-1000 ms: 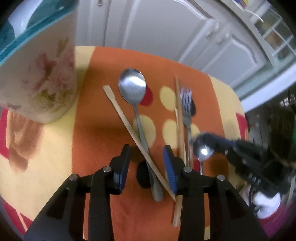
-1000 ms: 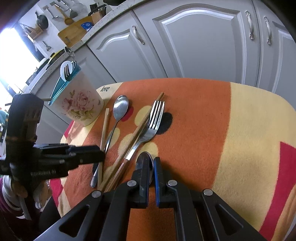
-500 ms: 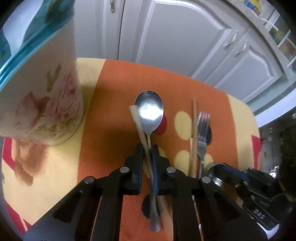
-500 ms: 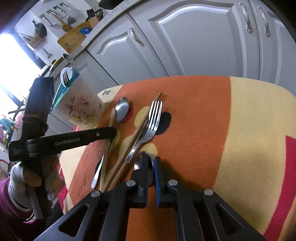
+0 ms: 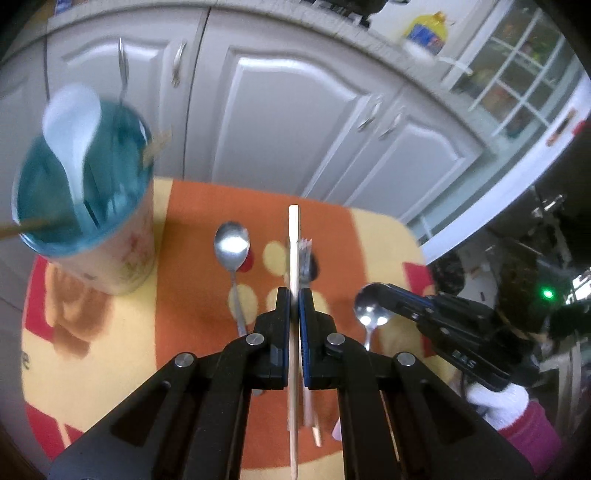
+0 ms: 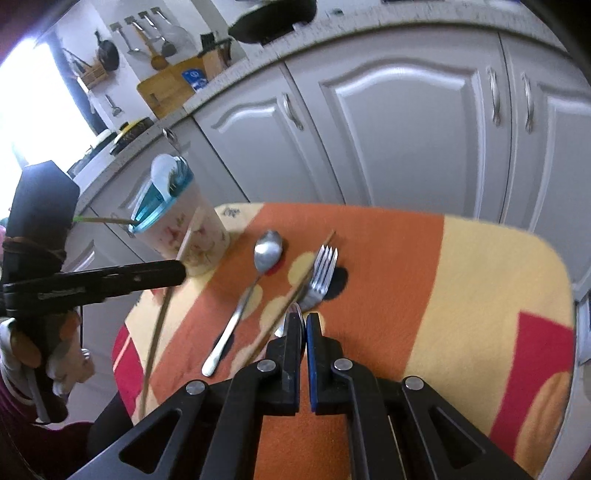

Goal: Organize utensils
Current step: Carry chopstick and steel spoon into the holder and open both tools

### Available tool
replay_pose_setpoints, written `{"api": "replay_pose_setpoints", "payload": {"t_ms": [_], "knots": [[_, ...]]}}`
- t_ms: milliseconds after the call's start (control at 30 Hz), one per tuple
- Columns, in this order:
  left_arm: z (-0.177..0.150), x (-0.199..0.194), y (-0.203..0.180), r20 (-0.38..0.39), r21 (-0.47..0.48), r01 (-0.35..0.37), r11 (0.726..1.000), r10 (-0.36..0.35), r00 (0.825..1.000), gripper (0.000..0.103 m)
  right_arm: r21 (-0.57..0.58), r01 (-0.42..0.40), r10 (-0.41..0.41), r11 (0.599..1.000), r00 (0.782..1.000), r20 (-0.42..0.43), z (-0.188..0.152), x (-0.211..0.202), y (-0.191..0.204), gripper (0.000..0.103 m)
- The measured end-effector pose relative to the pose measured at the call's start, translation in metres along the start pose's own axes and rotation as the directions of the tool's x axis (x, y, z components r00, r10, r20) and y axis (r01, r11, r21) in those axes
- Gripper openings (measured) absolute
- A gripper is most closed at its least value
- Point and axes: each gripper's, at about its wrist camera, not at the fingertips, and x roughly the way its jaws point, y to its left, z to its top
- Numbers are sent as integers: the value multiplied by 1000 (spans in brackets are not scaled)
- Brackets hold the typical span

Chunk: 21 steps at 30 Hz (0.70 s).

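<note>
— Grey cabinet doors (image 5: 280, 122) back an orange-and-yellow bench (image 6: 480, 280); the floral holder (image 5: 88, 229) stands at its left edge.
— Crowded mouth; the chopstick (image 5: 294, 258) clamped by the left gripper (image 5: 294, 306) could snag there.
— Right gripper (image 6: 303, 332) pinches a small spoon (image 5: 371, 306). It might swing.
— Big spoon (image 6: 267, 253) and fork (image 6: 323, 271) lie between; right half is open.

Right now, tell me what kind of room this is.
Most likely a home kitchen: grey panelled cabinets under a counter, utensils and pans hanging on the wall, and a wooden cutting board leaning on the countertop.
</note>
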Motion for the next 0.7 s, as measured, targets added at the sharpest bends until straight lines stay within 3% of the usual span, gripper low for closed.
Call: {"api": "replay_pose_setpoints", "payload": {"t_ms": [233,367,433,533,700], "knots": [[37,-90,-11,124,17,70,997,-72,990,3,-72,3,6,997,993,119,43,-41,32,3],[77,-146,-8,231,60,37,998,-50,972,3,-110,1,21,994,980,197,76,-51,60,3],[99,-171,3,293,78,-13,997,-11,956,3,-141,10,24,990,971,239,99,-50,80,2],[128,-186,26,354,83,-79,993,44,934,3,-169,25,23,985,961,276,123,-44,103,2],[155,-169,79,380,73,-93,993,59,923,3,-191,53,13,980,945,326,164,-18,136,2]]}}
